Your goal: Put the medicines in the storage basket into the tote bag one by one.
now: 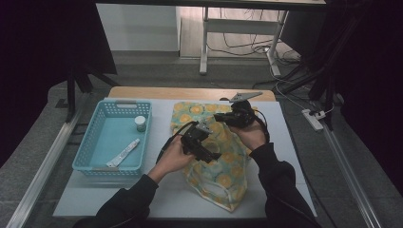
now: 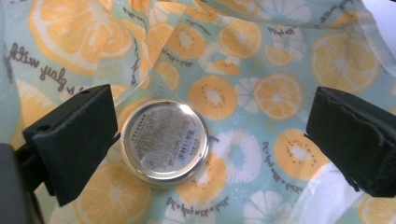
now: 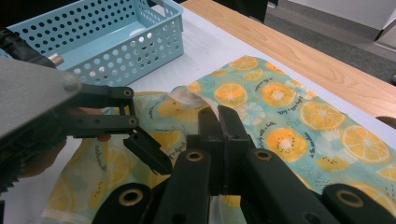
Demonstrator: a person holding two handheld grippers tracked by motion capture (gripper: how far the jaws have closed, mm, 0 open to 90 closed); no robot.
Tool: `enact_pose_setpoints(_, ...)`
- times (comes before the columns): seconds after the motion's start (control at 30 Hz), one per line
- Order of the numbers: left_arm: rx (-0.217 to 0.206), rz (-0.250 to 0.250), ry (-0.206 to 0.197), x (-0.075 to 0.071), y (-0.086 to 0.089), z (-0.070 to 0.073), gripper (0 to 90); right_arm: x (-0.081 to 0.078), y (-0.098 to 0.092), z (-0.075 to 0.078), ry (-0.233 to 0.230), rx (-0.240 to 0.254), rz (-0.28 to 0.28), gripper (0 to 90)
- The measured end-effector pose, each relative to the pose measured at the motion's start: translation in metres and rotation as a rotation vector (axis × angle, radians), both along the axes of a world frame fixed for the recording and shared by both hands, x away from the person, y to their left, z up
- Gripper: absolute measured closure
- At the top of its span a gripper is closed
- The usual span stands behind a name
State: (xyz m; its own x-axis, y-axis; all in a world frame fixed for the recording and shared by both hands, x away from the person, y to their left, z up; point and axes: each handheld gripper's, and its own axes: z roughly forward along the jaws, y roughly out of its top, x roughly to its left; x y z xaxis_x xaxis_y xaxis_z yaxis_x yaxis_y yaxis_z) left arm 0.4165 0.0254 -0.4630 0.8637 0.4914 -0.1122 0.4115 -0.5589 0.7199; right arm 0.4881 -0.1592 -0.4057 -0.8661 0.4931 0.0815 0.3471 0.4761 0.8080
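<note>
The jaws of the left gripper (image 2: 210, 140) stand wide apart with nothing pinched between them. In the left gripper view a round metal tin (image 2: 164, 142) with a printed label lies between them, left of centre in the frame, touching or nearly touching one jaw, loose on the fabric. It rests inside a cloth bag (image 1: 216, 156) printed with orange slices, which lies on the white tabletop (image 1: 161, 190) at the middle of the high view. The right gripper (image 3: 219, 123) has its jaws pressed together; in the right gripper view they close on the edge of the bag, low in the frame. That hold appears to lift the bag's mouth and keep it open so the other hand can work inside. In the high view the left gripper (image 1: 206, 152) points down into that opening. A light blue perforated basket (image 1: 90, 147) sits at the left of the high view, holding a small jar (image 1: 140, 123) and a white tube (image 1: 123, 153).
</note>
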Motion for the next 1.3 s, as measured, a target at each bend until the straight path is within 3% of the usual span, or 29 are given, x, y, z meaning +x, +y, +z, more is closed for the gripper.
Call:
enact_pose_setpoints(0.13,-0.041,-0.007,0.019,-0.004,0.006,0.003,1.5,0.0,-0.001,-0.001,0.0,0.0,-0.002,90.0)
enact_pose_setpoints(0.73,-0.099,-0.06,0.048,-0.017,0.03,0.014,1.6,-0.001,-0.002,-0.001,0.0,0.0,0.001,90.0)
enact_pose_setpoints(0.87,-0.132,-0.044,0.058,-0.02,0.042,0.018,1.0,-0.001,-0.001,-0.001,-0.001,0.002,0.001,90.0)
enact_pose_setpoints(1.3,-0.113,0.023,0.044,-0.028,0.076,0.022,0.0,-0.002,0.0,0.001,-0.006,0.001,0.008,90.0)
